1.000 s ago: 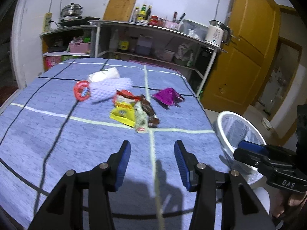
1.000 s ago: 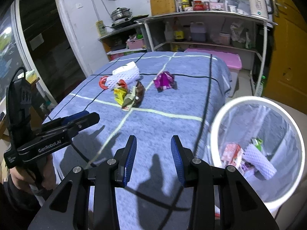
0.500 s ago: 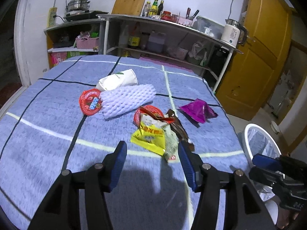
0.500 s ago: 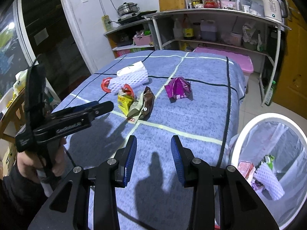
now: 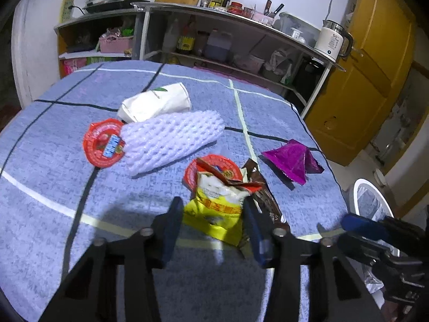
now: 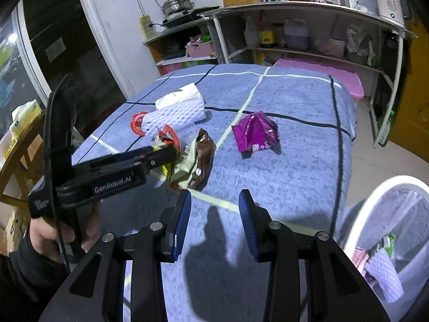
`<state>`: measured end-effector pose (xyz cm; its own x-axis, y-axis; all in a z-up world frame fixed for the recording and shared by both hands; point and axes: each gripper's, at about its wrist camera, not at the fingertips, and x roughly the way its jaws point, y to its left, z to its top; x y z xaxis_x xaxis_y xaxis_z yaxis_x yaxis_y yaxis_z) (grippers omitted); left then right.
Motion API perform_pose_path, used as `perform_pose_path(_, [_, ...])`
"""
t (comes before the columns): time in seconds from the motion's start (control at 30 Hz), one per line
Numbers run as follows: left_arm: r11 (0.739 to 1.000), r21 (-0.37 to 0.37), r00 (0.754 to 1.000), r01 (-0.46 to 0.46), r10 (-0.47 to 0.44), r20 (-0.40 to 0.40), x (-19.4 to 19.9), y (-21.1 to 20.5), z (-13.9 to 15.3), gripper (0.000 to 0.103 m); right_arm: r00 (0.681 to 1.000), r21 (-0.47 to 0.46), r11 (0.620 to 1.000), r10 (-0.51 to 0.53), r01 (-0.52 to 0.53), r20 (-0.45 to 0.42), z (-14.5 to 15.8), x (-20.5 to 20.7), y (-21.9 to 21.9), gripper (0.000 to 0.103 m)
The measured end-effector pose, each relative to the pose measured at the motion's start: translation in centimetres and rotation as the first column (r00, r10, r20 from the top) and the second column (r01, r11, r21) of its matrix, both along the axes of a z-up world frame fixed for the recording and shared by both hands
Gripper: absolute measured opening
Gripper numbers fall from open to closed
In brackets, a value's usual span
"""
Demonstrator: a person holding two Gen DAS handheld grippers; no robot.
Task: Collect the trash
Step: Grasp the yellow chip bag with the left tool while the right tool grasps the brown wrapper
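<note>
A pile of trash lies on the blue checked tablecloth (image 5: 53, 187). It holds a yellow snack bag (image 5: 214, 204), a brown wrapper (image 5: 265, 193) and a red lid (image 5: 214, 166). My left gripper (image 5: 211, 206) straddles the yellow bag with its jaws closing; the pads are at the bag's edges and do not clamp it. A purple wrapper (image 6: 254, 131) lies apart on the right. My right gripper (image 6: 215, 193) hovers open and empty over bare cloth, short of the pile. The white-rimmed bin (image 6: 375, 196) beside the table holds earlier trash.
Behind the pile lie a white foam net (image 5: 171, 139), a second red lid (image 5: 103, 147) and a white paper pack (image 5: 158, 102). Metal shelves (image 5: 241, 21) with bottles and a kettle stand past the table. A yellow door (image 5: 375, 67) is at the right.
Both grippers moved forward over the table toward the pile. The left jaws widened, came around the yellow bag and are narrowing. The right jaws kept their gap.
</note>
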<state>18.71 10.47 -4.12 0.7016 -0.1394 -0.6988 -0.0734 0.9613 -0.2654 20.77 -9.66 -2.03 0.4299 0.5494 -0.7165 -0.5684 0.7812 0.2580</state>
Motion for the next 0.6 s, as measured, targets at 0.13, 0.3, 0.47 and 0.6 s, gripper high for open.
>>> perform_pose_path(0.13, [1.0,-0.004,1.0,0.009,-0.008,0.019,-0.4,-0.1,0.2,0.035,1.0,-0.005,1.0,0.005,-0.005,-0.006,-0.2,1.3,1.2,0.038])
perform_pose_path(0.3, [1.0,-0.014,0.999,0.0,0.001,0.033,-1.3,0.4,0.5,0.031,1.0,-0.009,1.0,0.011,-0.011,-0.025,-0.5,2.7,2.5,0.038])
perform_pose_path(0.47, [0.999,-0.03,0.999,-0.016,0.017,0.048,-2.2,1.5,0.8,0.03,0.998,-0.017,1.0,0.026,-0.027,-0.056,-1.3,3.6,4.1,0.038])
perform_pose_path(0.6, [0.999,-0.033,0.998,-0.03,0.032,0.053,-2.8,2.1,1.0,0.03,0.996,-0.032,0.999,0.038,-0.041,-0.081,-2.2,4.1,5.3,0.038])
